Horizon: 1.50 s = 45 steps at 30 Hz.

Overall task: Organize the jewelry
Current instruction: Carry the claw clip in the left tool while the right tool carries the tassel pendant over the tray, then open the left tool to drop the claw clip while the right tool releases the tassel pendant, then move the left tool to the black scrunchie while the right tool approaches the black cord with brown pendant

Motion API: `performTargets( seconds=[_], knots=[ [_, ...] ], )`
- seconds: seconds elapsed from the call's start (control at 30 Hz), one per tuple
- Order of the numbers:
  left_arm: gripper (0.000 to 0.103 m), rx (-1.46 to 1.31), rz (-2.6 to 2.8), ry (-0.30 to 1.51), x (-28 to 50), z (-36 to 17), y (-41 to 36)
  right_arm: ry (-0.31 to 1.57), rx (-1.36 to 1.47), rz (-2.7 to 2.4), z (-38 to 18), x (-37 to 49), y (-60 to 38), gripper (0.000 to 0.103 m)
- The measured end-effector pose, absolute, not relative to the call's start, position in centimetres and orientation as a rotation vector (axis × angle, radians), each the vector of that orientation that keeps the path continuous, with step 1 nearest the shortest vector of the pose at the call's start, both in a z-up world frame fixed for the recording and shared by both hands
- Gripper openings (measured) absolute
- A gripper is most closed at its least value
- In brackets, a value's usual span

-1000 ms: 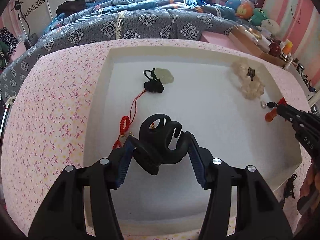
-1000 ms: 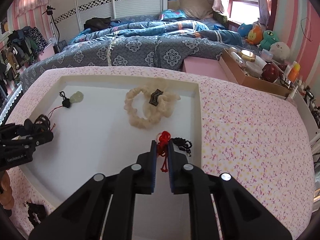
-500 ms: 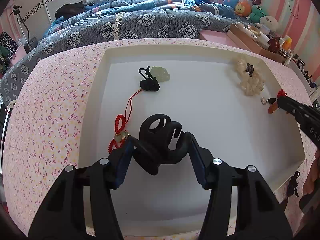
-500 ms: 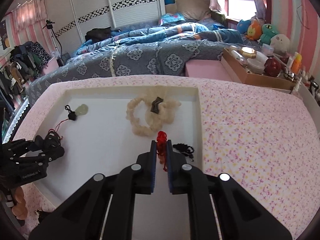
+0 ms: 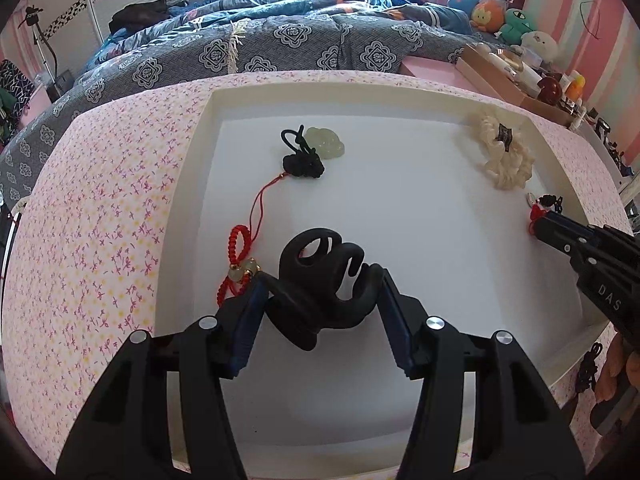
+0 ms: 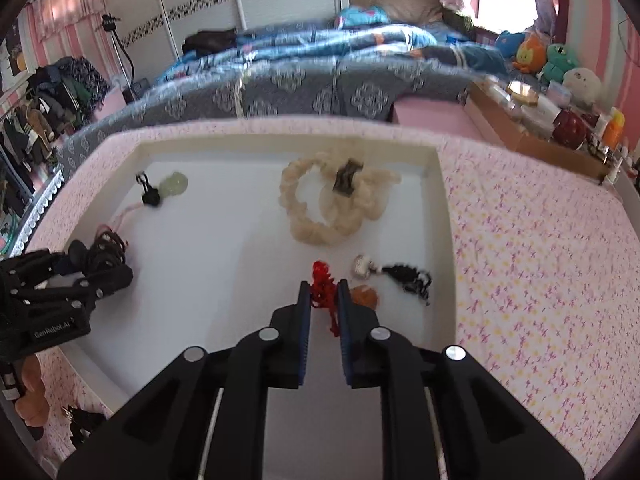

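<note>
My left gripper (image 5: 320, 280) is shut on a black claw hair clip (image 5: 320, 276) and holds it over the near left of a white tray (image 5: 200, 184). It also shows in the right wrist view (image 6: 96, 264). My right gripper (image 6: 323, 296) has its pads slightly apart around a red knotted cord (image 6: 323, 284) near the tray's right wall; its orange bead (image 6: 365, 297), silver piece (image 6: 362, 266) and black knot (image 6: 408, 276) lie on the tray floor. A jade pendant (image 5: 326, 145) on black and red cord and a cream scrunchie (image 5: 506, 156) lie in the tray.
The tray sits on a pink floral cloth (image 5: 100, 220). A bed with a grey patterned quilt (image 5: 248, 48) lies behind. A brown box of toiletries (image 6: 536, 120) is at the right. A black trinket (image 6: 82, 420) lies outside the tray's near edge.
My right gripper has lowered the red cord into the tray by the right wall and its pads have opened a little. The bead and knot now rest on the tray. My left gripper stays shut.
</note>
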<state>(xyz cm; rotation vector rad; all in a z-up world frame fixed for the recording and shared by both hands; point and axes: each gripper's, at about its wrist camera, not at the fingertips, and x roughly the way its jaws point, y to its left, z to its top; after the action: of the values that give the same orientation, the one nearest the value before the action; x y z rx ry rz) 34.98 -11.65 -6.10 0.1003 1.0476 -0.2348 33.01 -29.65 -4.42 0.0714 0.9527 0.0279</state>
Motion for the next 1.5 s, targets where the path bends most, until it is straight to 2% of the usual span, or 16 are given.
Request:
performTargets(
  seconds=[0.17, 0.23, 0.27, 0.3, 0.57, 0.73, 0.83, 0.9, 1.17, 1.23, 1.3, 1.5],
  knots=[
    [0.055, 0.102, -0.237, 1.044, 34.9, -5.9, -11.7, 0.964, 0.055, 0.023, -4.4, 32.8, -29.5, 0.015],
    [0.056, 0.100, -0.242, 1.036, 34.7, -5.7, -11.7, 0.961, 0.058, 0.025, -4.2, 32.5, -29.6, 0.027],
    [0.056, 0.100, -0.243, 1.033, 34.6, -5.5, -11.7, 0.949, 0.062, 0.022, -3.9, 32.2, -29.8, 0.039],
    [0.058, 0.100, -0.242, 1.027, 34.4, -5.2, -11.7, 0.940, 0.065, 0.022, -3.7, 32.0, -29.9, 0.043],
    [0.074, 0.143, -0.236, 0.919, 30.9, -1.6, -12.1, 0.874, 0.035, -0.023, -0.7, 28.7, -30.4, 0.044],
    [0.088, 0.166, -0.220, 0.853, 28.1, 0.5, -11.7, 0.832, 0.037, -0.051, 1.4, 25.8, -30.6, 0.054],
    [0.092, 0.161, -0.222, 0.830, 26.3, 1.4, -11.2, 0.813, 0.035, -0.069, 2.4, 23.8, -30.5, 0.061],
    [0.096, 0.167, -0.216, 0.811, 24.9, 1.9, -10.9, 0.798, 0.044, -0.069, 2.9, 22.3, -30.4, 0.070],
    [0.100, 0.163, -0.179, 0.766, 20.7, 3.1, -7.8, 0.800, 0.079, -0.085, 3.4, 17.6, -30.8, 0.072],
    [0.100, 0.157, -0.172, 0.761, 19.9, 3.3, -6.7, 0.795, 0.092, -0.097, 3.4, 16.5, -31.3, 0.075],
    [0.100, 0.147, -0.167, 0.766, 19.0, 3.5, -5.6, 0.777, 0.096, -0.129, 3.7, 15.2, -31.9, 0.082],
    [0.100, 0.114, -0.168, 0.794, 17.5, 3.1, -3.4, 0.777, 0.103, -0.164, 3.5, 12.7, -32.7, 0.082]
  ],
)
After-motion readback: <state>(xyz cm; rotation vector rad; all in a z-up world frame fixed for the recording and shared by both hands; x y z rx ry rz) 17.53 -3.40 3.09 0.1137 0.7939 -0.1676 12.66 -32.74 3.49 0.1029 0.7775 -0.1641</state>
